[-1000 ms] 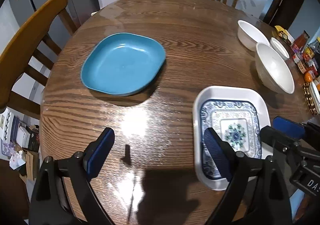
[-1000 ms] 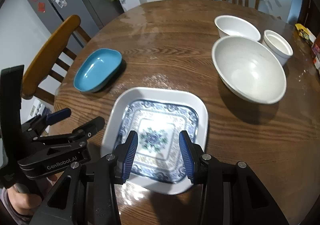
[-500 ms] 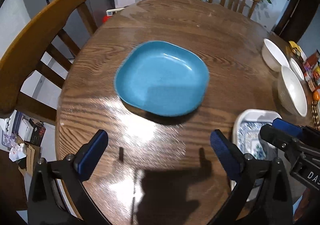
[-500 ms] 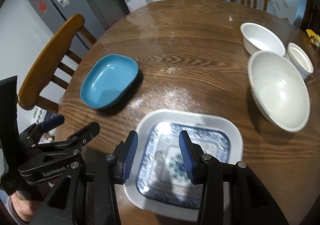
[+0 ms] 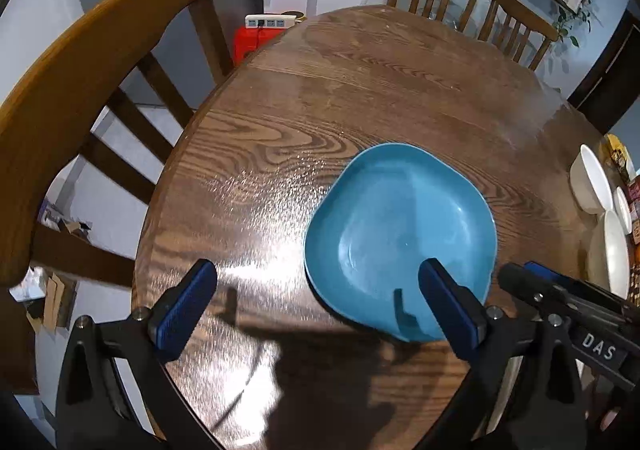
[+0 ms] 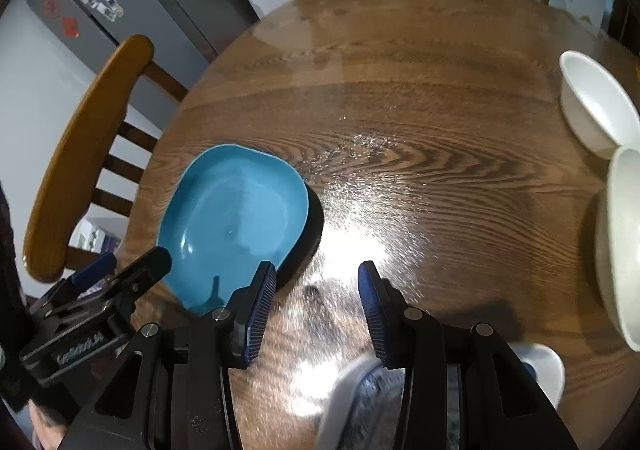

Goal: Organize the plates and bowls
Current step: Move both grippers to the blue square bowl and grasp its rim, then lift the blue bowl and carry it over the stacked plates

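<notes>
Round dark-brown wood-grain table (image 5: pixel 360 90), glossy, glare patches near its near edge. Curved-back wooden chair (image 5: pixel 80 90) at its left edge, two slat-back chairs (image 5: pixel 472 6) at the far edge.

Blue rounded-square shallow plate (image 5: pixel 400 226) sits flat on the tabletop, near the near-left edge. Large white bowl (image 6: pixel 620 242) at the right edge, a smaller white bowl (image 6: pixel 592 102) just beyond it, rims close or touching, can't tell which. Blue-and-white patterned rectangular plate (image 6: pixel 360 402) at the near edge, mostly hidden under the right gripper, blurred.

Left gripper (image 5: pixel 316 306): jaws have just been opening, now spread wide, nothing between the pads; right-hand finger (image 5: pixel 448 310) overlaps the blue plate's near rim in view, contact not clear. Right gripper (image 6: pixel 316 310): jaws partly apart, only bare tabletop between them, gripping nothing, just right of the blue plate.
</notes>
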Demonstrator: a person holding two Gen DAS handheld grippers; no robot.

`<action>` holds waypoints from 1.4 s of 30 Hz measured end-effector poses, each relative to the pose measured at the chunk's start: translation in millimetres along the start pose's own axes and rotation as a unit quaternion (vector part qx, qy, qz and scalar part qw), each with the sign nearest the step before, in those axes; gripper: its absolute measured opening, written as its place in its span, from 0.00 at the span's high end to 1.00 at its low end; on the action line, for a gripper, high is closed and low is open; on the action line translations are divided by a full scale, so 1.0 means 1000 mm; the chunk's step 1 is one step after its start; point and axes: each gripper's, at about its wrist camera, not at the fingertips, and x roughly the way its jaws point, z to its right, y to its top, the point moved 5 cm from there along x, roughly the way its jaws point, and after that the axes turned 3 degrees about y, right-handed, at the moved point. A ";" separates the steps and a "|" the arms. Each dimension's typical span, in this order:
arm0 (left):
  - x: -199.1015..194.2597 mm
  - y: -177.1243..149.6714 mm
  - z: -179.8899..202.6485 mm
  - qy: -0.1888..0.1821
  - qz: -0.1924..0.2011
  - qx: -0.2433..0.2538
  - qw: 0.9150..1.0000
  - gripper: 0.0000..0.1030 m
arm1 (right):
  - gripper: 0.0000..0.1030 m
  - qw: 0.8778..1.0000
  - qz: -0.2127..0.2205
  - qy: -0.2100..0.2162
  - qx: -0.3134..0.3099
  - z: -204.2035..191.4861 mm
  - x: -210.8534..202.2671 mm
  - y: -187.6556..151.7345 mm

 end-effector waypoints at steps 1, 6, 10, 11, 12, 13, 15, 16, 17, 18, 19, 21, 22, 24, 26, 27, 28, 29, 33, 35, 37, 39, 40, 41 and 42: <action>0.003 0.001 0.001 0.001 -0.001 0.004 1.000 0.05 | 0.58 1.000 -0.004 0.001 0.002 -0.001 0.005 0.002; 0.014 0.001 0.002 -0.004 -0.009 0.008 1.000 0.17 | 0.58 1.000 -0.016 0.003 -0.002 -0.005 0.022 0.006; 0.019 -0.002 0.003 -0.008 -0.018 0.013 1.000 0.33 | 0.58 1.000 -0.014 0.000 -0.021 -0.011 0.026 0.010; 0.020 -0.003 0.004 -0.010 -0.020 0.014 1.000 0.38 | 0.58 1.000 -0.013 -0.002 -0.025 -0.012 0.028 0.011; 0.022 -0.004 0.005 -0.014 -0.023 0.016 1.000 0.40 | 0.58 0.999 -0.011 -0.004 -0.030 -0.013 0.028 0.011; 0.023 -0.004 0.006 -0.015 -0.024 0.017 0.999 0.46 | 0.58 0.999 -0.009 -0.008 -0.036 -0.014 0.029 0.012; 0.024 -0.005 0.008 -0.019 -0.027 0.022 0.999 0.52 | 0.70 0.999 -0.008 -0.010 -0.042 -0.015 0.030 0.012; 0.023 -0.006 0.009 -0.020 -0.025 0.026 0.999 0.55 | 0.76 0.999 -0.008 -0.011 -0.045 -0.015 0.030 0.013; 0.023 -0.007 0.011 -0.022 -0.025 0.028 0.999 0.59 | 0.81 0.999 -0.009 -0.013 -0.048 -0.015 0.030 0.013; 0.022 -0.008 0.012 -0.023 -0.025 0.032 0.999 0.61 | 0.83 0.999 -0.010 -0.014 -0.052 -0.015 0.030 0.013; 0.022 -0.009 0.012 -0.022 -0.024 0.034 0.999 0.61 | 0.85 0.998 -0.011 -0.020 -0.056 -0.016 0.031 0.013; 0.021 -0.011 0.012 -0.021 -0.021 0.039 0.999 0.61 | 0.85 0.998 -0.011 -0.026 -0.061 -0.014 0.030 0.013; 0.020 -0.012 0.012 -0.022 -0.021 0.039 0.999 0.62 | 0.85 0.998 -0.011 -0.027 -0.061 -0.013 0.030 0.013; 0.019 -0.015 0.010 -0.024 -0.020 0.039 0.999 0.66 | 0.86 0.998 -0.010 -0.028 -0.059 -0.012 0.028 0.013; 0.017 -0.018 0.008 -0.028 -0.022 0.038 0.999 0.67 | 0.87 0.998 -0.010 -0.026 -0.053 -0.010 0.026 0.011; 0.015 -0.020 0.008 -0.029 -0.021 0.039 0.999 0.67 | 0.87 0.998 -0.011 -0.024 -0.051 -0.010 0.024 0.009; 0.014 -0.017 0.011 -0.028 -0.019 0.041 0.999 0.67 | 0.87 0.998 -0.010 -0.024 -0.053 -0.010 0.021 0.007; 0.012 -0.017 0.012 -0.028 -0.016 0.043 0.999 0.67 | 0.87 0.998 -0.007 -0.024 -0.055 -0.011 0.018 0.006; -0.009 -0.023 0.012 -0.028 0.006 0.050 0.998 0.67 | 0.87 0.998 0.007 -0.020 -0.061 -0.013 0.000 -0.002; -0.020 -0.026 0.011 -0.028 0.015 0.048 0.998 0.67 | 0.87 0.998 0.013 -0.017 -0.065 -0.014 -0.010 -0.006; -0.030 -0.031 0.012 -0.027 0.023 0.050 0.998 0.67 | 0.87 0.997 0.019 -0.015 -0.073 -0.015 -0.021 -0.013; -0.038 -0.037 0.013 -0.025 0.029 0.051 0.998 0.67 | 0.87 0.997 0.024 -0.013 -0.077 -0.016 -0.029 -0.019; -0.042 -0.041 0.013 -0.024 0.032 0.050 0.998 0.67 | 0.87 0.997 0.026 -0.011 -0.078 -0.016 -0.035 -0.023; -0.047 -0.043 0.014 -0.023 0.034 0.050 0.998 0.67 | 0.87 0.996 0.028 -0.008 -0.080 -0.016 -0.039 -0.026; -0.052 -0.047 0.014 -0.022 0.037 0.048 0.998 0.67 | 0.87 0.996 0.029 -0.006 -0.081 -0.017 -0.042 -0.027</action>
